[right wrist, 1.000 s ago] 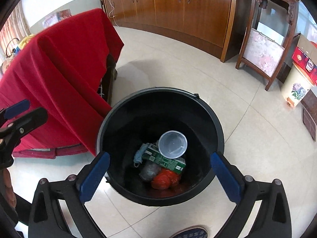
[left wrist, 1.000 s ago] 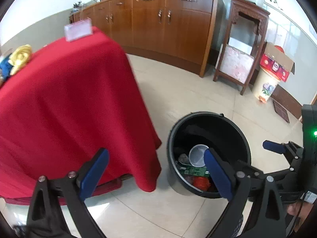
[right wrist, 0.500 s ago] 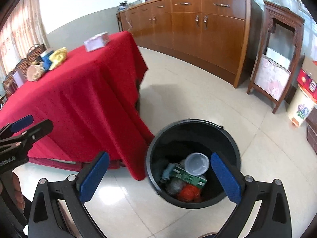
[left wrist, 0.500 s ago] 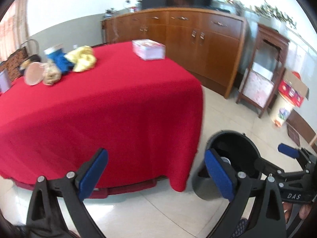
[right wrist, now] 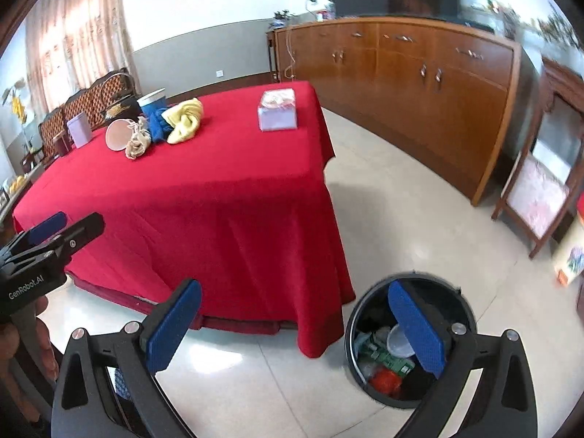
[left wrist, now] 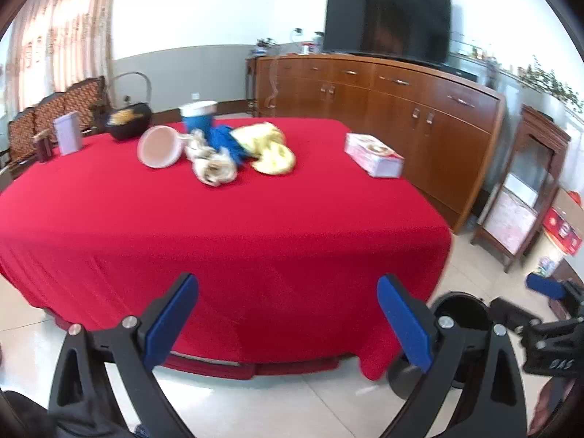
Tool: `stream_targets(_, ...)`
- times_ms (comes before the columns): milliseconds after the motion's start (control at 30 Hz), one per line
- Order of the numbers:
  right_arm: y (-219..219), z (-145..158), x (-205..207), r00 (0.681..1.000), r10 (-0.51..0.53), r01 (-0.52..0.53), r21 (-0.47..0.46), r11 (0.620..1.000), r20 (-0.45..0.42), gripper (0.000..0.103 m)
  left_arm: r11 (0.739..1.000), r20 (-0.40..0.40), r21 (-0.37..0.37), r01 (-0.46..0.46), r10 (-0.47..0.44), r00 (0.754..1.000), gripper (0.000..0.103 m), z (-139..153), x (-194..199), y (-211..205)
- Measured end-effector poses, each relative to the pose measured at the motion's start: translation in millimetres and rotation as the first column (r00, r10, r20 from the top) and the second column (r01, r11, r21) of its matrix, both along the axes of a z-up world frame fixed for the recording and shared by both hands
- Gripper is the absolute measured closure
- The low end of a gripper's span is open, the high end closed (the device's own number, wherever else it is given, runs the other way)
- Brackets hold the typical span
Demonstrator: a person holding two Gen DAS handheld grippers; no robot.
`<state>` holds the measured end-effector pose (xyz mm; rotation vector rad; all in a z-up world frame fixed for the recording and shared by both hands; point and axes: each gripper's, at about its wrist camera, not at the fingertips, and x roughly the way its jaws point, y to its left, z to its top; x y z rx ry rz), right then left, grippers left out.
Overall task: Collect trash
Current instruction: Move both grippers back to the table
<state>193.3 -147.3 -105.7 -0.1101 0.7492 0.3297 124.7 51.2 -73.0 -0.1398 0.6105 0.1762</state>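
Red-clothed bench (left wrist: 226, 226) holds uncollected litter (left wrist: 215, 168); bin (right wrist: 410, 341) part-filled; left gripper (left wrist: 288, 323) and right gripper (right wrist: 295, 328) fingers spread, empty.

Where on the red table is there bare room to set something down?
The whole near half of the red tablecloth is bare, up to the pink box on the right. The far side is crowded: pink bowl, crumpled paper, blue cloth, yellow cloth.

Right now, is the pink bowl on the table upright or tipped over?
Tipped over. The bowl lies on its side on the red cloth, its opening facing the camera.
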Motion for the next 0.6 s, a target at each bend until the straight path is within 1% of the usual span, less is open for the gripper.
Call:
stream_targets(133,16.9,20.2,11.2,0.999,0.02,-0.02,-0.013,1.0,0.042,0.0,0.999,-0.004,0.005,-0.04,0.04,0.999,0.004,6.4,14.0,23.9)
stream_targets(267,30.3,34.4,34.9,0.998,0.0,0.0,-0.013,1.0,0.064,0.0,0.996,0.0,0.009,-0.084,0.084,0.996,0.004,14.1,30.6,48.0)
stream_targets(433,41.1,41.7,77.8,0.998,-0.029,0.029,0.003,1.0,0.054,0.0,0.993,0.002,0.029,-0.118,0.118,0.993,0.004,21.3,57.8,69.8)
stream_targets(600,54.2,37.3,119.5,0.999,-0.037,0.037,0.001,0.999,0.031,0.0,0.992,-0.011,0.016,-0.125,0.126,0.992,0.004,19.7,86.0,82.6)
